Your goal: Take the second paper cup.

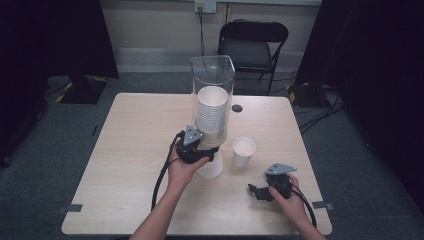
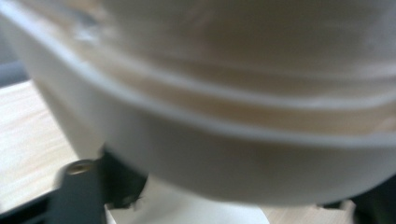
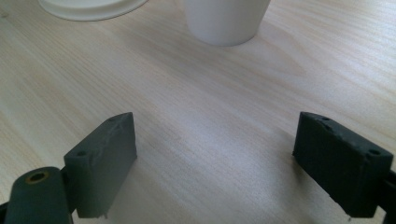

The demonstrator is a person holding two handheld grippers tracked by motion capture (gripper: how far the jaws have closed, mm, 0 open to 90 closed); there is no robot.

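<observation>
Left claw [image 1: 204, 154] at desk [image 1: 125, 165] centre, right under the clear dispenser tube [image 1: 213, 80], clamped on the bottom cup [image 1: 212, 167] poking out of the tube's lower end. Cup inverted, wide rim resting on the desk at 6 o'clock of the tube; claw sits at the cup's 10 o'clock, high on its narrow end. Left gripper view: blurred white cup stack [image 2: 224, 116] hard against the lens, one dark jaw just seen at lower left pressed to the cup wall.

Stack of white cups [image 1: 212, 110] nested inside the tube above.

Loose upright cup [image 1: 243, 151] on the desk at 3 o'clock of the held cup, near but apart.

Right claw [image 1: 256, 190] low over the desk at 5 o'clock of the loose cup, well apart from it, pointing toward 9 o'clock. Jaws wide, bare wood between. Right gripper view: loose cup base [image 3: 226, 21] at 12 o'clock, inverted cup's rim [image 3: 88, 7] at 11 o'clock.
</observation>
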